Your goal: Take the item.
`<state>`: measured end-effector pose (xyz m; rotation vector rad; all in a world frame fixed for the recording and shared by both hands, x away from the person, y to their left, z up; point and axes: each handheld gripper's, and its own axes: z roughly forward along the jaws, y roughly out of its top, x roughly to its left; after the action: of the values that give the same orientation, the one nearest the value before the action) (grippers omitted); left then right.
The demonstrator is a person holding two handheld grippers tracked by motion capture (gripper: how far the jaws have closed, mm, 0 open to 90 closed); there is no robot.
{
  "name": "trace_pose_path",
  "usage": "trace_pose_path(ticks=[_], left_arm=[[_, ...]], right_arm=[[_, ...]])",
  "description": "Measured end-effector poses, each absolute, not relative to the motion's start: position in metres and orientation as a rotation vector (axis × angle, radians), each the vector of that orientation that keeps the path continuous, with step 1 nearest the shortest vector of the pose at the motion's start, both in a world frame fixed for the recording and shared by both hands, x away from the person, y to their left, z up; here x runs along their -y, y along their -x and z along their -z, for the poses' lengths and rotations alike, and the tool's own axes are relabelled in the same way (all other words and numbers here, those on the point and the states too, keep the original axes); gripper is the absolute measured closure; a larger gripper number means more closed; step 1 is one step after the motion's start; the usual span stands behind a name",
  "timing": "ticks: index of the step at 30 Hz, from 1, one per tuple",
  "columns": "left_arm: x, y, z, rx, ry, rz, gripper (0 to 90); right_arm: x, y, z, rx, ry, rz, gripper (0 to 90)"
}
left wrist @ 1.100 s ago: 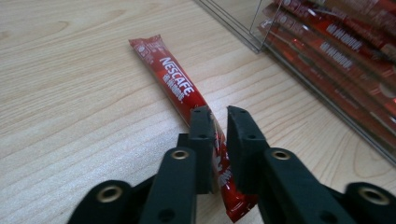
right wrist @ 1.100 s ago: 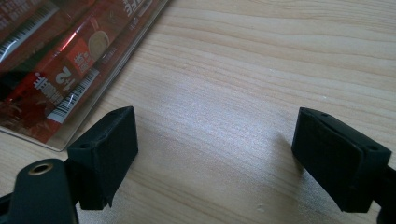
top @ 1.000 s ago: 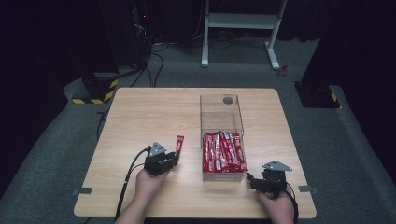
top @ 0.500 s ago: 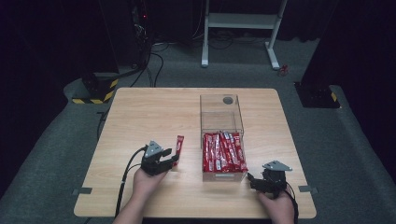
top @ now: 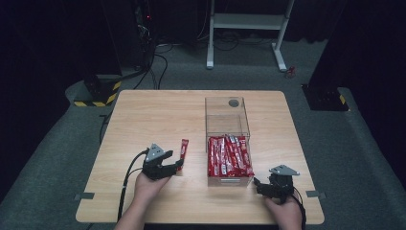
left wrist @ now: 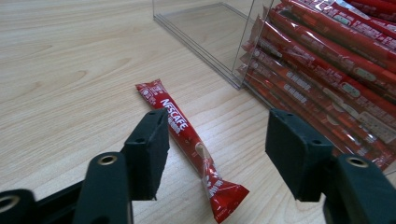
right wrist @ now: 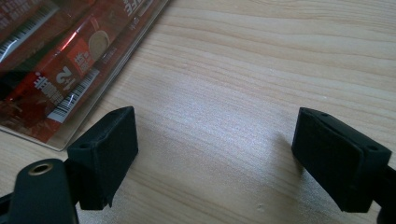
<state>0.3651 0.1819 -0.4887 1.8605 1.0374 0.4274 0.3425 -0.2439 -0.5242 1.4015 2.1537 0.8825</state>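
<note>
1. The left gripper [left wrist: 212, 158], jaws now apart, has backed slightly off a red sachet [left wrist: 187, 135] lying loose beside the clear box [top: 227, 127].
2. The right gripper [right wrist: 215, 154] idles open near the box's front corner; release looks done.

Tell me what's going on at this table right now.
A person holds a gripper in each hand at a wooden table. The left gripper is open, its jaws on either side of a single red Nescafe stick lying flat beside a clear box holding many more sticks. The right gripper is open over bare wood near the box's corner, holding nothing.
</note>
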Motion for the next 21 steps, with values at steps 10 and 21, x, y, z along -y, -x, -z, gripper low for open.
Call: trace_pose_path(ticks=[10, 21], left_arm=[[-0.189, -0.360, 0.485, -1.045, -1.848, -0.437, 29.4], [-0.218, -0.354, 0.487, -1.096, -1.837, -0.469, 27.1]], right_arm=[[0.244, -0.343, 0.524, -2.154, -1.401, -0.883, 14.3], [0.244, -0.343, 0.524, -2.156, -1.399, -0.883, 14.3]])
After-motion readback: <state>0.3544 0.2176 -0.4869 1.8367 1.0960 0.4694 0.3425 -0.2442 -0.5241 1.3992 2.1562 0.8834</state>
